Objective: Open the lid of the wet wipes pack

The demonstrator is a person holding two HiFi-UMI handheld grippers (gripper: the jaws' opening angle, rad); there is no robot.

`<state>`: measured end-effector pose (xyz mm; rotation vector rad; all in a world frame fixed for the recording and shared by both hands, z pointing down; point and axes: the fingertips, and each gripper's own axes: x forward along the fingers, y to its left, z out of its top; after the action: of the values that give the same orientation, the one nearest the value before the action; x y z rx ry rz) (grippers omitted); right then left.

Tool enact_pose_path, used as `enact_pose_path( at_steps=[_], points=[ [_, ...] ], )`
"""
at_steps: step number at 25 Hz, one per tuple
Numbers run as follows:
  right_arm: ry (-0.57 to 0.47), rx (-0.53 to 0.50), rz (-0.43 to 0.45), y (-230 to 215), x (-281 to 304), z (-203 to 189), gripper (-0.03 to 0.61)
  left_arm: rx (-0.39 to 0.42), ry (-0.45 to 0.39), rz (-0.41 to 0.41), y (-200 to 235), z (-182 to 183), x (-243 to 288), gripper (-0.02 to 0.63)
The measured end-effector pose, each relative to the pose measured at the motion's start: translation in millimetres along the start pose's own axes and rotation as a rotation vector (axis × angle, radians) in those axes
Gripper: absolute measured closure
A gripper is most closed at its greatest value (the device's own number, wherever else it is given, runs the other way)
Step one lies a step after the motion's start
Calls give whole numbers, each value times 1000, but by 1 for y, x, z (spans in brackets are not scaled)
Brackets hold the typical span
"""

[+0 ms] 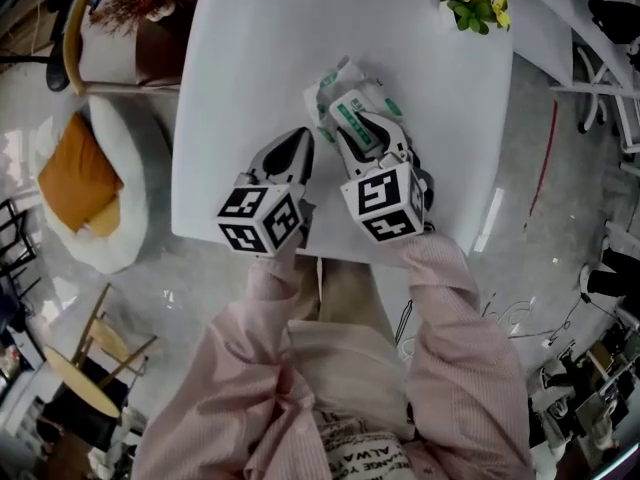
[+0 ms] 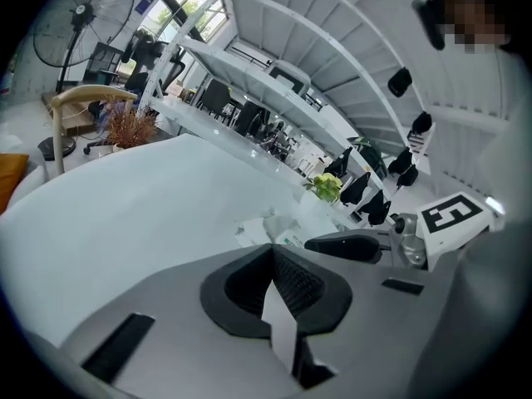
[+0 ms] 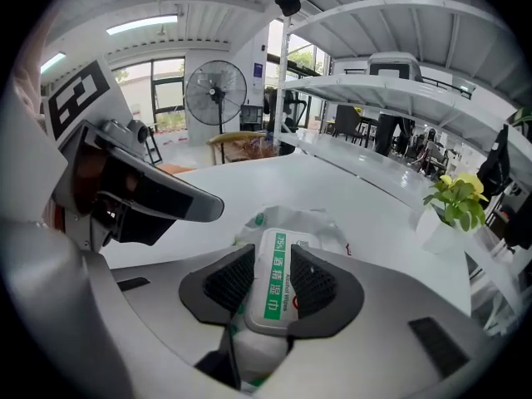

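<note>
The wet wipes pack (image 1: 335, 80) is a crumpled white pouch with a white lid (image 3: 273, 293) that carries a green strip. It is on the white table (image 1: 250, 68), near the front edge. My right gripper (image 1: 355, 118) is shut on the pack, one ribbed pad on each long side of the lid, which lies flat and closed. Part of the pouch bulges under the jaws toward the camera. My left gripper (image 1: 300, 140) hovers just left of the pack, apart from it, its pads (image 2: 295, 285) together with nothing between them.
A small potted plant with yellow flowers (image 1: 475, 0) stands at the table's far right corner. A round chair with an orange cushion (image 1: 90, 188) is on the floor to the left. A wooden chair and a dried plant (image 1: 140, 8) stand behind it. The table's front edge (image 1: 330, 253) lies just under both grippers.
</note>
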<state>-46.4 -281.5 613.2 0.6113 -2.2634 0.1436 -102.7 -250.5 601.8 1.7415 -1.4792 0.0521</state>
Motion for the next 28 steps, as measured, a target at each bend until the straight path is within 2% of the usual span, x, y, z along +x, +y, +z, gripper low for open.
enact_pose_path(
  at_steps=[4, 14, 19, 23, 28],
  points=[
    [2, 14, -17, -1, 2, -1, 463, 3, -6, -13, 0, -4, 4, 614],
    [-17, 231, 104, -5, -2, -1, 480, -4, -2, -21, 3, -13, -4, 614],
    [-52, 443, 198, -13, -6, 0, 482, -3, -5, -28, 2, -10, -5, 614],
    [-87, 561, 251, -19, -13, 4, 486, 7, -9, -40, -1, -4, -6, 614],
    [-138, 606, 253, -28, -24, 10, 515, 19, -10, -57, -7, -1, -6, 614]
  ],
)
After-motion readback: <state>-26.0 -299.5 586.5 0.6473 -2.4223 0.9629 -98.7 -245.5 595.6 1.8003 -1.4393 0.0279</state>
